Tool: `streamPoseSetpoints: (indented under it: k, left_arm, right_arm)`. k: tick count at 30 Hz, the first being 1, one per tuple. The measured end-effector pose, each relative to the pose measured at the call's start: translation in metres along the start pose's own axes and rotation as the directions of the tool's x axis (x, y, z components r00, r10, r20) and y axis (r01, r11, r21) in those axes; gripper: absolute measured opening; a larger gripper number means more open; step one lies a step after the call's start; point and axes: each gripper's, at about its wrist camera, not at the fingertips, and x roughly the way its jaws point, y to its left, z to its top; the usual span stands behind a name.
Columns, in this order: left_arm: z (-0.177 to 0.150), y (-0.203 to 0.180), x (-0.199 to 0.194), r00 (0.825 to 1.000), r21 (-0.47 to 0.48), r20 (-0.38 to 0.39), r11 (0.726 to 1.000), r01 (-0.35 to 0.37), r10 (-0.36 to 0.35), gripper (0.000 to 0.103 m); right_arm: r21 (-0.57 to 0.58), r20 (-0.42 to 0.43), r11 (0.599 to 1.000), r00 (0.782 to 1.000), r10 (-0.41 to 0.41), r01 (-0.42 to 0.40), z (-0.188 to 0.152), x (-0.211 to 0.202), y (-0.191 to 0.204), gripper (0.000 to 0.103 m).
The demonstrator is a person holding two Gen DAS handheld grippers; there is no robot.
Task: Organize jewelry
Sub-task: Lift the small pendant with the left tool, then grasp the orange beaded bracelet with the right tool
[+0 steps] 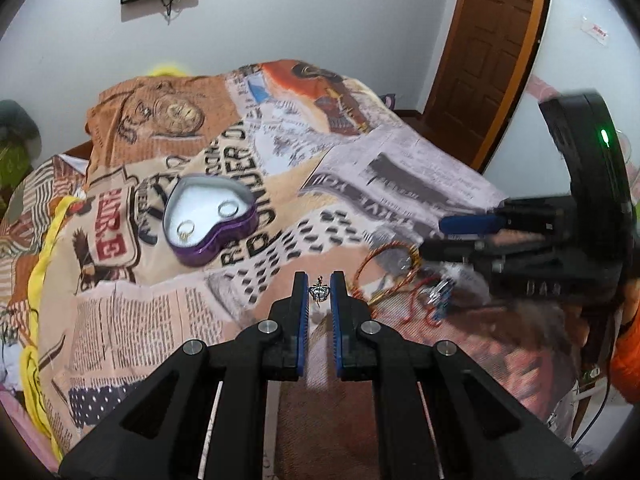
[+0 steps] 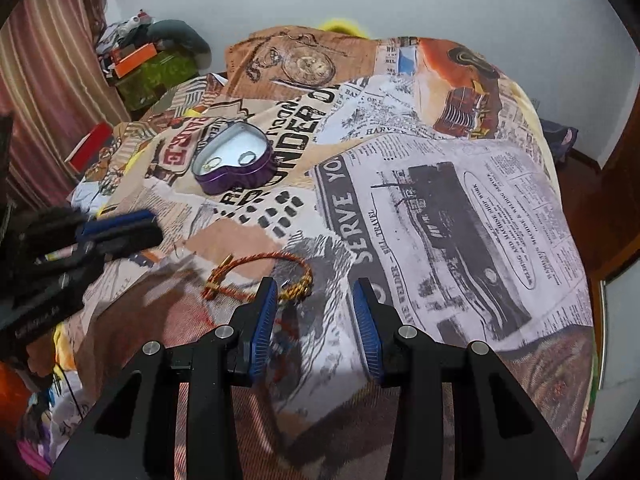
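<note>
My left gripper (image 1: 319, 285) is shut on a small silver crown-shaped ring (image 1: 319, 290), held above the bed. A purple heart-shaped tin (image 1: 208, 216) lies open ahead to the left with two rings (image 1: 186, 229) inside; it also shows in the right wrist view (image 2: 234, 164). An orange-and-gold braided bracelet (image 2: 260, 276) lies on the cover just left of my right gripper (image 2: 316, 300), which is open and empty. The bracelet (image 1: 384, 270) also shows in the left wrist view, beside a small red and blue piece (image 1: 434, 300). The right gripper (image 1: 460, 236) appears blurred at the right there.
A bed with a newspaper-print cover (image 2: 440, 200) fills both views. A yellow cloth (image 1: 36, 280) runs along its left edge. Boxes and clutter (image 2: 144, 68) sit by the curtain at left. A wooden door (image 1: 488, 52) stands at the right.
</note>
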Motion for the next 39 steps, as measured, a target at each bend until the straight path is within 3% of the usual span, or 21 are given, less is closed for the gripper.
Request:
streamPoseSetpoints:
  k: [6,10,13,24,39]
  left_arm:
    - [-0.009,0.008,0.005,1.0,-0.017,-0.006,1.0,0.002,-0.002,0.009]
    - [-0.011,0.012,0.007,1.0,-0.03,-0.011,1.0,0.005,-0.005,0.009]
    - [-0.013,0.014,0.007,1.0,-0.039,-0.013,0.999,0.006,-0.006,0.009]
    - [-0.009,0.014,-0.009,1.0,-0.033,0.022,0.999,-0.011,0.011,0.009]
    - [0.007,0.035,-0.037,0.993,-0.049,0.099,0.997,-0.062,0.067,0.009]
  right_arm:
    - [-0.008,-0.066,1.0,0.998,0.015,-0.015,0.011,0.019,-0.003,0.034]
    - [-0.051,-0.096,0.999,0.995,-0.009,0.005,0.009,0.03,0.001,0.01]
    - [-0.06,-0.094,0.998,0.996,-0.007,0.001,0.009,0.029,0.003,0.006]
    - [-0.021,-0.022,1.0,1.0,0.003,-0.003,0.017,0.004,-0.001,0.004]
    - [-0.047,0.114,0.998,0.993,-0.027,0.033,0.057,-0.025,0.018,0.004]
